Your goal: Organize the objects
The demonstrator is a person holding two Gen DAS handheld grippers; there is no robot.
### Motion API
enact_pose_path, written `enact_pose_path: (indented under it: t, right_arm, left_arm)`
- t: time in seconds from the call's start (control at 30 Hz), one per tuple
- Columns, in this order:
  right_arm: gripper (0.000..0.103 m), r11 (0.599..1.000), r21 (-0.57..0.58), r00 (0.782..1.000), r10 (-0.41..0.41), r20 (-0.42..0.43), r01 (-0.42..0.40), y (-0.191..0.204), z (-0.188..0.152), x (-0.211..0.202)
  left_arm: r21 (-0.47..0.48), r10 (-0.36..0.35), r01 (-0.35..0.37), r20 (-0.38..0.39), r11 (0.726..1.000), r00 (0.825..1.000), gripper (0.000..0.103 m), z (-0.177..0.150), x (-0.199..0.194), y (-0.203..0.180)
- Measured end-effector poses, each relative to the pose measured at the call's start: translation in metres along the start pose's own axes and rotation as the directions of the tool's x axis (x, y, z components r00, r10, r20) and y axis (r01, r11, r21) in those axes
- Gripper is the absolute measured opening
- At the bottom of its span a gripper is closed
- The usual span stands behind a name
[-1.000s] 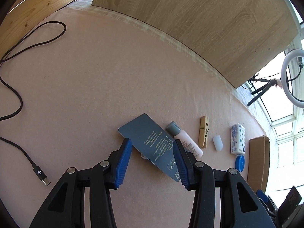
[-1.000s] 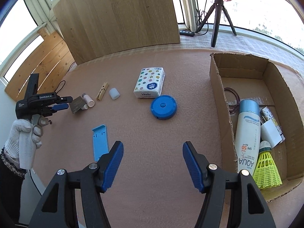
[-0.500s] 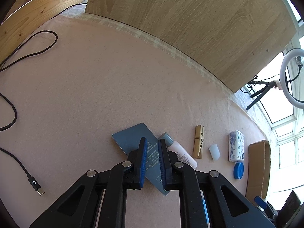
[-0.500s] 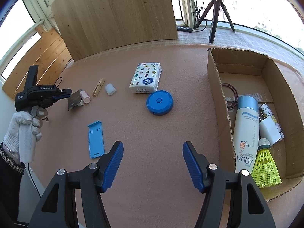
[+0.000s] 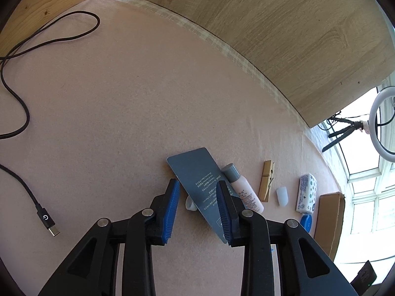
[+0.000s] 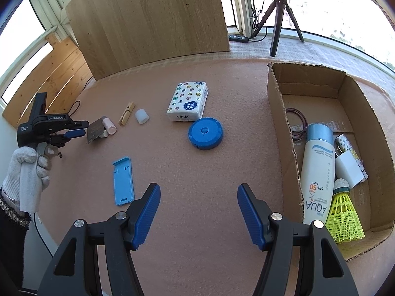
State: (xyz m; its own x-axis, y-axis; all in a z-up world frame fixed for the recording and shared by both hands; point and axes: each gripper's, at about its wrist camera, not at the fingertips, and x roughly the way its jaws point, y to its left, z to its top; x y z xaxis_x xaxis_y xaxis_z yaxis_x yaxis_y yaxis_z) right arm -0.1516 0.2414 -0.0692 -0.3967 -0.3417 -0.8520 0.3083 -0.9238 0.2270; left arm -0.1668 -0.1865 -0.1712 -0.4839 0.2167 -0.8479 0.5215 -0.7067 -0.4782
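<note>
Left wrist view: the left gripper [image 5: 197, 204] points down at a dark card [image 5: 200, 180] that lies tilted, one edge propped on a small bottle [image 5: 243, 190] and a white bit beneath it. Its jaws are opening; the card sits between them, and the right pad seems to overlap the card's edge, though whether it presses there is hard to tell from this angle. No firm hold shows. Past the bottle lie a clothespin [image 5: 265, 183], a white cap [image 5: 282, 196] and a tissue pack [image 5: 306, 193], with a black cable [image 5: 24, 113] well off to the left on the counter [image 5: 123, 98].

Right wrist view: the right gripper [image 6: 197, 212] hovers half open over bare counter with nothing between its jaws. This view gives what the other cannot: the box [image 6: 281, 128] at the right already holds a sunscreen bottle [image 6: 317, 167], a shuttlecock [image 6: 343, 219], hair ties and a few small packets. It also shows the gloved hand [image 6: 27, 170] carrying the left gripper, level with the card. A blue disc [image 6: 205, 133] and a blue holder [image 6: 123, 180] lie loose here, barely seen or unseen from the left.

Judging by this, the task is roughly half done: several items are boxed; card, bottle, clothespin, cap, tissue pack, disc and holder remain out.
</note>
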Motion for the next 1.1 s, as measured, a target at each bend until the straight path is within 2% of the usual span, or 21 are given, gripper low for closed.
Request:
enact_pose_path:
  t: [0.1,0.17,0.2,0.27,0.33,0.43,0.53,0.6,0.63,0.67,0.7,0.77,0.97,1.1]
  right_arm:
    - [0.061,1.000,0.001,1.000,-0.005,0.002,0.005,-0.001,0.000,-0.001]
    - [0.061,1.000,0.008,1.000,-0.008,0.002,0.008,-0.003,-0.001,-0.002]
    - [0.061,1.000,0.012,1.000,-0.010,0.001,0.010,-0.005,-0.001,-0.002]
    - [0.061,1.000,0.019,1.000,-0.017,0.000,0.017,-0.008,-0.002,-0.002]
    - [0.061,1.000,0.024,1.000,-0.019,-0.004,0.019,-0.012,-0.003,-0.002]
    - [0.061,0.999,0.028,1.000,-0.022,-0.006,0.022,-0.013,-0.005,-0.002]
    - [0.061,1.000,0.027,1.000,-0.016,-0.007,0.016,-0.013,-0.005,-0.002]
    - [0.061,1.000,0.025,1.000,-0.014,-0.006,0.014,-0.013,-0.006,-0.003]
    - [0.061,1.000,0.025,1.000,-0.013,-0.007,0.013,-0.013,-0.006,-0.003]
    - [0.061,1.000,0.024,1.000,-0.012,-0.007,0.012,-0.013,-0.006,-0.002]
    - [0.061,1.000,0.024,1.000,-0.010,-0.007,0.011,-0.014,-0.006,-0.002]
    - [0.061,1.000,0.024,1.000,-0.008,-0.006,0.009,-0.014,-0.006,-0.002]
    - [0.061,0.999,0.034,1.000,0.003,-0.001,-0.003,-0.017,-0.008,-0.002]
    - [0.061,0.999,0.038,1.000,0.004,-0.003,-0.004,-0.021,-0.012,-0.003]
  left_arm:
    - [-0.005,-0.009,0.009,-0.004,1.000,1.000,0.032,-0.001,0.005,-0.002]
    - [0.000,-0.003,0.003,0.006,1.000,1.000,0.020,-0.001,0.008,-0.004]
    - [-0.005,-0.005,0.005,0.007,1.000,1.000,0.019,-0.001,0.009,-0.004]
    - [-0.015,-0.020,0.020,0.005,1.000,1.000,0.009,-0.001,0.011,-0.004]
    - [-0.014,-0.021,0.021,0.008,1.000,1.000,0.009,-0.001,0.012,-0.005]
    - [0.015,-0.013,0.013,0.017,1.000,1.000,0.002,-0.002,0.012,-0.013]
    - [0.029,-0.014,0.014,0.004,0.999,1.000,0.002,-0.002,0.013,-0.019]
    - [0.043,-0.008,0.008,-0.016,0.999,1.000,0.009,-0.003,0.016,-0.025]
    - [0.043,0.007,-0.007,-0.017,0.999,1.000,0.027,-0.003,0.016,-0.027]
    - [0.041,0.018,-0.017,-0.011,0.999,1.000,0.049,-0.003,0.015,-0.029]
    - [0.033,0.021,-0.021,-0.005,0.999,1.000,0.056,-0.002,0.013,-0.031]
    - [0.032,0.010,-0.010,-0.002,0.999,1.000,0.058,-0.001,0.011,-0.036]
    - [0.024,0.062,-0.061,-0.036,0.998,0.997,0.062,0.008,0.019,-0.049]
    - [0.091,0.115,-0.113,-0.018,0.989,0.993,0.062,0.015,0.019,-0.059]
